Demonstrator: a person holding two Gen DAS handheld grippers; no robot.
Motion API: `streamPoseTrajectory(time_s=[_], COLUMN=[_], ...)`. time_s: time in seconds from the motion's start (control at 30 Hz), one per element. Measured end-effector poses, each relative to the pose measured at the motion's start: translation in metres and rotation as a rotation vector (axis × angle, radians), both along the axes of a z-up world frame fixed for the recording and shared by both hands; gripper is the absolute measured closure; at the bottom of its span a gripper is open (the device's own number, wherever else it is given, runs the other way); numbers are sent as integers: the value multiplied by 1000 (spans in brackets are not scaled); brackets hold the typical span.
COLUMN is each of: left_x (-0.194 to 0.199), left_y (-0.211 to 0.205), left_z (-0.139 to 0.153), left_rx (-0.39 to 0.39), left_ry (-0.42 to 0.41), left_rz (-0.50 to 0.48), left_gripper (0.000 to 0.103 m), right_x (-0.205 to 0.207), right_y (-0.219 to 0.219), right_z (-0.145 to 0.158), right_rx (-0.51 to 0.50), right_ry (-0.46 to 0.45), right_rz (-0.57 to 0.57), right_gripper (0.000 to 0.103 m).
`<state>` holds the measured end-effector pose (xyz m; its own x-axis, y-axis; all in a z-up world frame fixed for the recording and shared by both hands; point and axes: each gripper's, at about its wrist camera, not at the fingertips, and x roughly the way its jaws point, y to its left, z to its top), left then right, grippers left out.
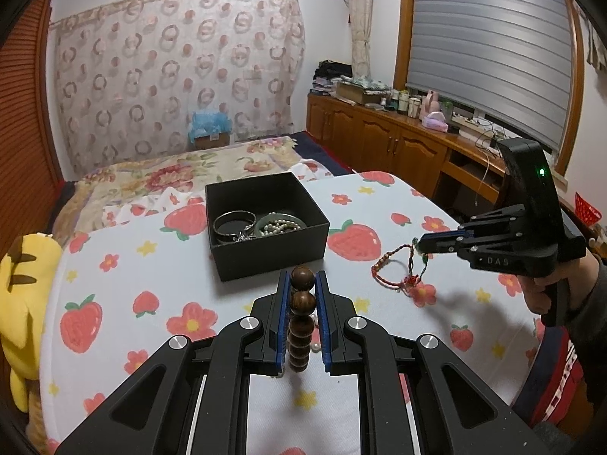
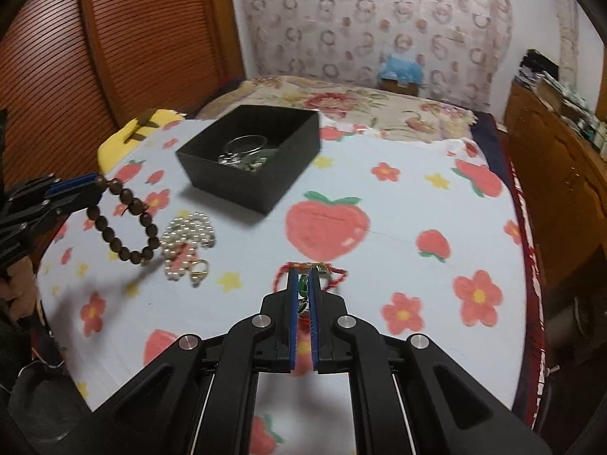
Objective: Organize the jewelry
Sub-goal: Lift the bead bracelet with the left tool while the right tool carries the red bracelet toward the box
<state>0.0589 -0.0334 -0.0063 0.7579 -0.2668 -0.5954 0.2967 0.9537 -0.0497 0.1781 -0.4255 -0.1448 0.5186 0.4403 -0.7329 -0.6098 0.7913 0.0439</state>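
My left gripper is shut on a brown wooden bead bracelet and holds it above the table; it also shows in the right wrist view, hanging from the left gripper. My right gripper is shut on a red braided string bracelet, also seen in the left wrist view hanging from the right gripper. A black open box holds bangles and bead strings. A pearl bracelet and a small ring lie on the cloth.
The table has a white cloth printed with strawberries and flowers. A yellow plush toy sits at its left edge. A bed lies behind the table, and a wooden cabinet with clutter stands at the right.
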Motion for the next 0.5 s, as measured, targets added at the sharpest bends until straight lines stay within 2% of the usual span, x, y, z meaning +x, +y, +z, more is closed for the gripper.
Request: streamPoseTrajectory(time_s=[0.37, 0.4, 0.43, 0.5], left_x=[0, 0, 0, 0], left_y=[1, 0, 0, 0], left_z=[-2, -2, -3, -3], left_rx=[1, 2, 3, 3], left_ry=[4, 4, 5, 5], left_rz=[-2, -3, -4, -3], left_gripper=[91, 91, 91, 91], right_x=[-1, -1, -2, -3], right_y=[-11, -10, -9, -5], right_z=[-5, -9, -13, -23], right_rx=[-4, -12, -17, -34], right_ry=[-15, -6, 2, 20], right_rz=[-37, -36, -34, -26], right_gripper=[96, 94, 87, 81])
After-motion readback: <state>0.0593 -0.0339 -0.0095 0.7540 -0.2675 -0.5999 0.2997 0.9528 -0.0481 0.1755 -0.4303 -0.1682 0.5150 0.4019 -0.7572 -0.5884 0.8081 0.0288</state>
